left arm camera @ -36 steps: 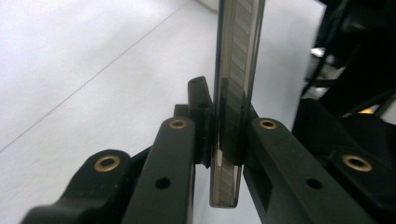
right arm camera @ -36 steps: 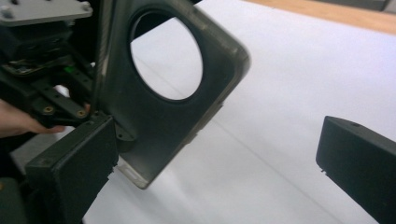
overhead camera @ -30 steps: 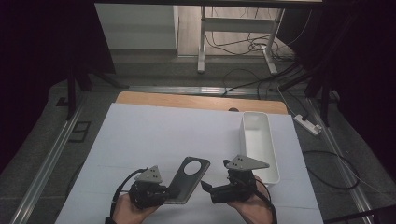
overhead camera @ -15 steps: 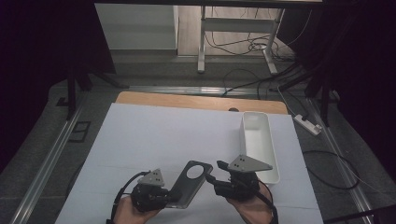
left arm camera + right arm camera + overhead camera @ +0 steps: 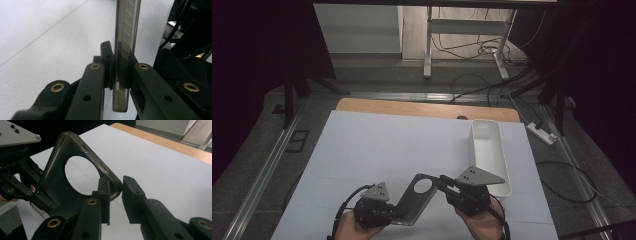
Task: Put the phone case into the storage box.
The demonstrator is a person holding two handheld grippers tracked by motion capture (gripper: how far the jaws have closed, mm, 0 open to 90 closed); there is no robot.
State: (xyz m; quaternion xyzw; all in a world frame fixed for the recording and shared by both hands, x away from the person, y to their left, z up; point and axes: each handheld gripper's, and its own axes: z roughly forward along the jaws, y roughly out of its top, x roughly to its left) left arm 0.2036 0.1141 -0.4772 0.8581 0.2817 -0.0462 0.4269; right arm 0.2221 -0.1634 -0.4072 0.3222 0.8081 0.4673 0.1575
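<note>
Phone case [image 5: 416, 200], dark translucent soft plastic with a large round camera cut-out near its upper end, is being held off the white table cover [image 5: 382, 150] near the table's front edge, between the two grippers. Left gripper [image 5: 388, 216], black with a grey three-cornered plate, is clamping the case's lower end: in the left gripper view the case [image 5: 124, 57] is standing edge-on between the jaws, its glossy rim showing a faint chevron pattern, both pads pressing on it. Right gripper [image 5: 443, 181] is meeting the case's upper corner; in the right gripper view the rounded corner of the case [image 5: 82, 167] is sitting between the jaws, the left pad touching it and the right pad just apart, so the jaws are standing slightly parted rather than clenched. White rectangular tray [image 5: 488, 155], smooth plastic with rounded corners, is lying along the right side of the cover, just beside the right gripper. Wide bare sheet is lying open ahead and to the left; a strip of wooden tabletop [image 5: 427, 109] is showing at the far edge. Both hands are being cut off by the bottom of the high view; the case's lowest edge is hidden behind the left gripper. Cables and a power strip [image 5: 542, 134] are lying on the dim floor beyond.
</note>
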